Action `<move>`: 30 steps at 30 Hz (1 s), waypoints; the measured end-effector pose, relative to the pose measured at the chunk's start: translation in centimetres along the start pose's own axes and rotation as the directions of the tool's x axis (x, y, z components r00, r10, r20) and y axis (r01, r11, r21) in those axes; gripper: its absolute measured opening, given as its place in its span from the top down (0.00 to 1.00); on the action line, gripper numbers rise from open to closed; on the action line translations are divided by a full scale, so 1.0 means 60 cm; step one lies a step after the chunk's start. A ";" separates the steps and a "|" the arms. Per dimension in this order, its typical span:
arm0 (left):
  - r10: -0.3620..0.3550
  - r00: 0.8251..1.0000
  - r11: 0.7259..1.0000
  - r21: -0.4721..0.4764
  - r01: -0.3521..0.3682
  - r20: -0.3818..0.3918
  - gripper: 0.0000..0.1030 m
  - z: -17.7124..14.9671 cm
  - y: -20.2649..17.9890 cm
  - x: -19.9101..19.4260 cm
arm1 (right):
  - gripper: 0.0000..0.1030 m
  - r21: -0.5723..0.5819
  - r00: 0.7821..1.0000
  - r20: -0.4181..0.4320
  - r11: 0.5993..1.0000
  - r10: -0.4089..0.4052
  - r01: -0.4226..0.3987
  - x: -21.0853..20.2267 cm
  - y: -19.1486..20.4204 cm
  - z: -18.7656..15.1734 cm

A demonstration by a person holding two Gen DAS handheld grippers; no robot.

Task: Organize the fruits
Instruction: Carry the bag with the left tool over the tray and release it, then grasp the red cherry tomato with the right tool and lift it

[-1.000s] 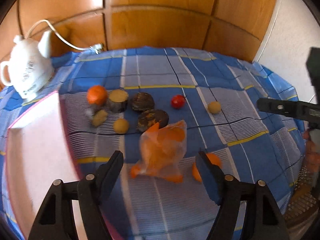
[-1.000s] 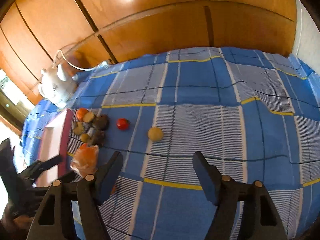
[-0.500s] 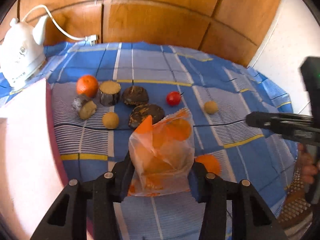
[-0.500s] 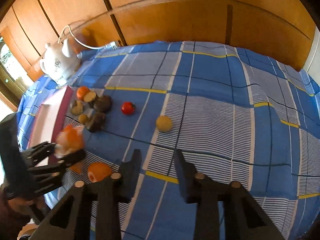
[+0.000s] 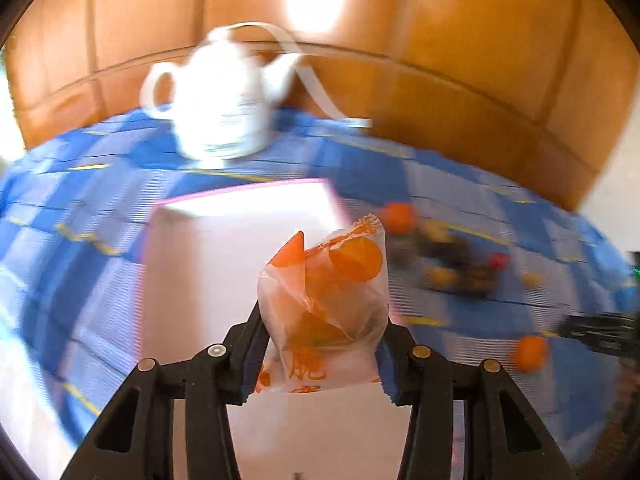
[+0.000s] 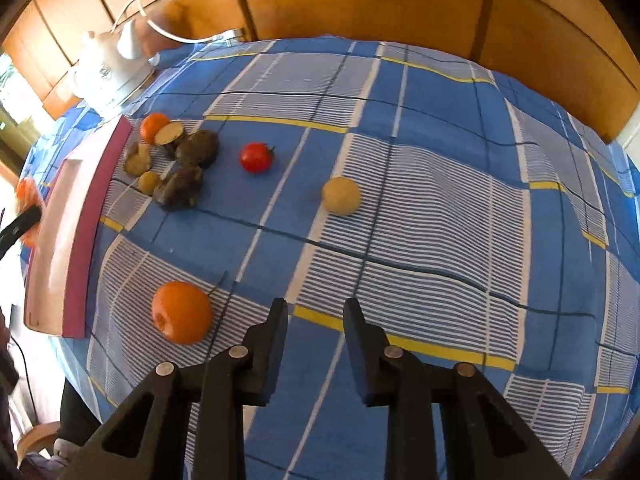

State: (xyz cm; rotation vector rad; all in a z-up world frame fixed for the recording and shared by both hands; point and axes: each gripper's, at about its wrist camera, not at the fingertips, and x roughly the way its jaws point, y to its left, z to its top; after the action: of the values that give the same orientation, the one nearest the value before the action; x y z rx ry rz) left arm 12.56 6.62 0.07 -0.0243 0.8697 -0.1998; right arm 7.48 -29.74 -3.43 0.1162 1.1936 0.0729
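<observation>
My left gripper (image 5: 322,344) is shut on a clear plastic bag of orange fruit (image 5: 324,304) and holds it above the white, pink-rimmed tray (image 5: 216,264). The left wrist view is blurred by motion. In the right wrist view, my right gripper (image 6: 316,312) hangs over the blue checked cloth; its jaws are closing with nothing between them. A loose orange (image 6: 182,312) lies to its left. Farther off are a red tomato (image 6: 256,157), a pale yellow round fruit (image 6: 341,196), a smaller orange (image 6: 153,126) and several dark cut pieces (image 6: 188,168) beside the tray (image 6: 60,248).
A white kettle (image 5: 224,108) with its cord stands at the back of the table against the wooden panelling. The kettle (image 6: 108,76) shows at the upper left of the right wrist view. The tablecloth (image 6: 440,240) drops off at the near edge.
My left gripper closed on the bag of fruit, lifted it and swung it left over the tray. My right gripper narrowed its jaws and sank toward the cloth near the loose orange.
</observation>
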 end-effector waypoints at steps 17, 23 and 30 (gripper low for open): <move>0.110 0.992 0.990 -0.077 -0.115 -0.067 0.48 -0.003 0.114 0.086 | 0.74 0.118 0.995 0.092 0.992 0.042 -0.052 0.053 0.056 0.139; 0.139 0.990 0.986 -0.098 -0.138 0.008 0.35 -0.020 0.107 0.034 | 0.74 0.150 0.999 0.039 0.989 0.007 -0.013 0.098 0.056 0.170; 0.127 0.991 0.982 -0.149 -0.118 0.048 0.33 -0.045 0.098 -0.024 | 0.74 0.101 0.998 0.031 0.993 -0.057 0.053 0.119 0.069 0.175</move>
State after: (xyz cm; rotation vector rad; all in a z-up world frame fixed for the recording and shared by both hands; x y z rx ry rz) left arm 10.60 12.80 -1.20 -0.1125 0.8244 -0.0195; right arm 19.86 -25.33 -5.66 0.1718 1.1660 -0.0371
